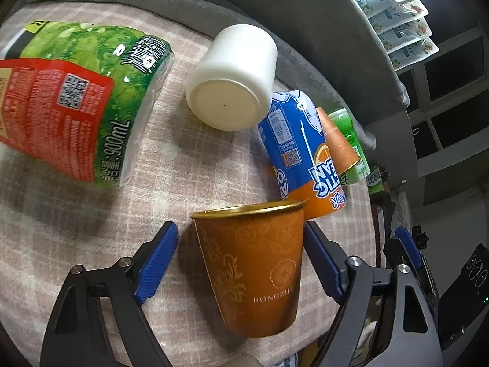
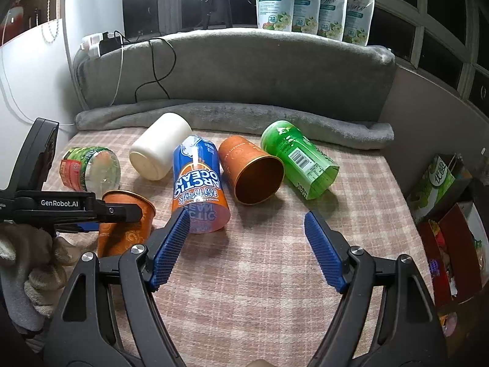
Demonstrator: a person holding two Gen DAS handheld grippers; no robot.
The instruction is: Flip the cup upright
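Note:
An orange paper cup with a gold rim [image 1: 253, 269] stands upright on the checked cloth between the fingers of my left gripper [image 1: 241, 241]. The jaws are open; the right pad is close to the cup wall, the left pad stands apart. The same cup shows in the right wrist view [image 2: 128, 223], partly behind the left gripper's body. A second orange cup [image 2: 250, 172] lies on its side, mouth toward me. My right gripper [image 2: 246, 223] is open and empty over the cloth, just in front of it.
Lying on the cloth [image 2: 259, 260]: a white cup [image 2: 159, 153], a blue-orange Arctic Ocean cup [image 2: 198, 183], a green cup [image 2: 299, 159], and a red-green 900 mL bottle section [image 1: 76, 101]. A grey cushion [image 2: 232, 70] backs the surface. Boxes [image 2: 443, 214] sit to the right.

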